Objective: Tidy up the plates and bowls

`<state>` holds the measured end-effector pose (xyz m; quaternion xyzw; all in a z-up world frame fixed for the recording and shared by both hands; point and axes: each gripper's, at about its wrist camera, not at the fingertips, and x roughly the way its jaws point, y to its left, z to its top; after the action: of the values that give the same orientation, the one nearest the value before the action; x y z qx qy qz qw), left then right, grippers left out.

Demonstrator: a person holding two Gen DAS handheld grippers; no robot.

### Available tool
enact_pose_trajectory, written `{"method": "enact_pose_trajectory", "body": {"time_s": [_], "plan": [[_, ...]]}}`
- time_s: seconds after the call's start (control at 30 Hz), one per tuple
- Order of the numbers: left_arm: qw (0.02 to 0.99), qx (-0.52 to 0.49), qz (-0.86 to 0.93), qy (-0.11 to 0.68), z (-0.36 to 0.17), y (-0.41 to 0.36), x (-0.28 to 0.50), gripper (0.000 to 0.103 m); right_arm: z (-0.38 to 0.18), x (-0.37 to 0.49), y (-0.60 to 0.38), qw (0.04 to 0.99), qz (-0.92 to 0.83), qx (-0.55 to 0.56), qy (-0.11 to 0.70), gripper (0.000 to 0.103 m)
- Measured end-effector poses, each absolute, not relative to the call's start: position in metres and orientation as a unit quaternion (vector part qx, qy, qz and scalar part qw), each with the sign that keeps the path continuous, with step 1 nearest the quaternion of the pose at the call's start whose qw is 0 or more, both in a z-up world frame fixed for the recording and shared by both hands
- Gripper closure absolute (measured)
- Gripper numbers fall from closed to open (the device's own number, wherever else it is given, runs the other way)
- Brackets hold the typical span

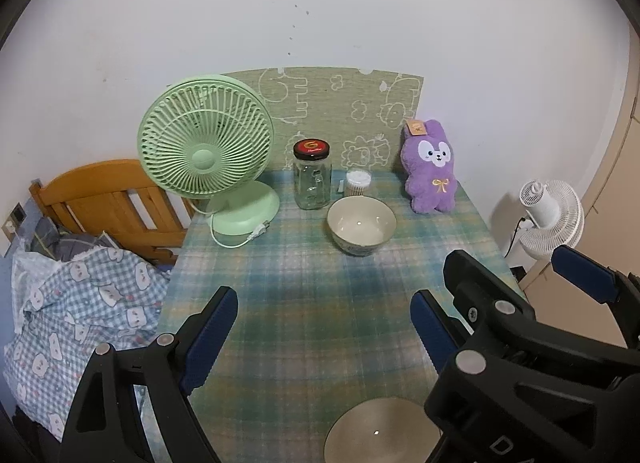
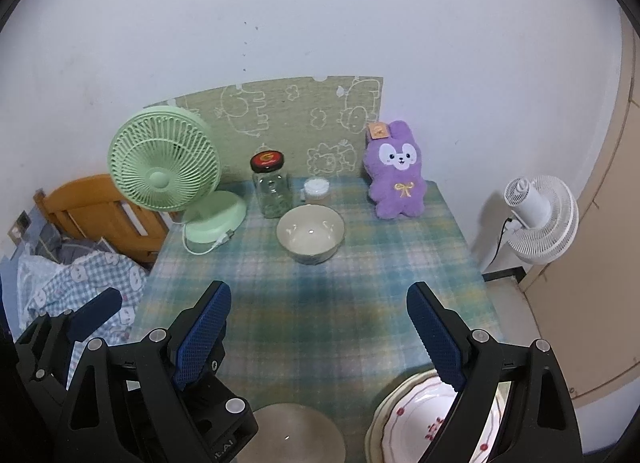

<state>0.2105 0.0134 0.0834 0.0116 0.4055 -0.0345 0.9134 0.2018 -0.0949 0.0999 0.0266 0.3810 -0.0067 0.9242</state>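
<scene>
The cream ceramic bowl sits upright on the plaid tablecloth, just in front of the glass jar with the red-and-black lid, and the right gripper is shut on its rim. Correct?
Not quite. The right gripper is open and empty, well short of the cream ceramic bowl, as the right wrist view shows. The bowl does sit upright on the plaid tablecloth, just in front of the glass jar.

A glass jar (image 1: 312, 180) with a red-and-black lid stands on the plaid tablecloth (image 1: 280, 303). Left of the jar sits a green desk fan (image 1: 206, 143); just right, a cotton-swab tub (image 1: 358, 182); farther right, a purple plush bunny (image 1: 431, 171).
</scene>
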Motion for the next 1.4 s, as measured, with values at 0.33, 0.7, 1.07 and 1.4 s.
{"method": "enact_pose_trajectory", "body": {"time_s": [0.33,0.7,1.07,1.4], "plan": [[0.911,0.016,0.006,0.413,0.065,-0.009,0.25,0.017,0.078,0.256,-0.116,0.917,0.02,0.01,0.399,0.011],[0.906,0.004,0.045,0.421,0.039,-0.029,0.298,0.025,0.052,0.316,-0.139,0.911,0.048,-0.004,0.409,0.011],[0.903,0.005,0.052,0.427,0.013,-0.041,0.337,0.026,0.024,0.362,-0.149,0.908,0.069,-0.004,0.412,0.012],[0.9,0.006,0.053,0.434,-0.009,-0.05,0.37,0.029,-0.004,0.402,-0.156,0.904,0.086,0.015,0.419,0.017]]}}
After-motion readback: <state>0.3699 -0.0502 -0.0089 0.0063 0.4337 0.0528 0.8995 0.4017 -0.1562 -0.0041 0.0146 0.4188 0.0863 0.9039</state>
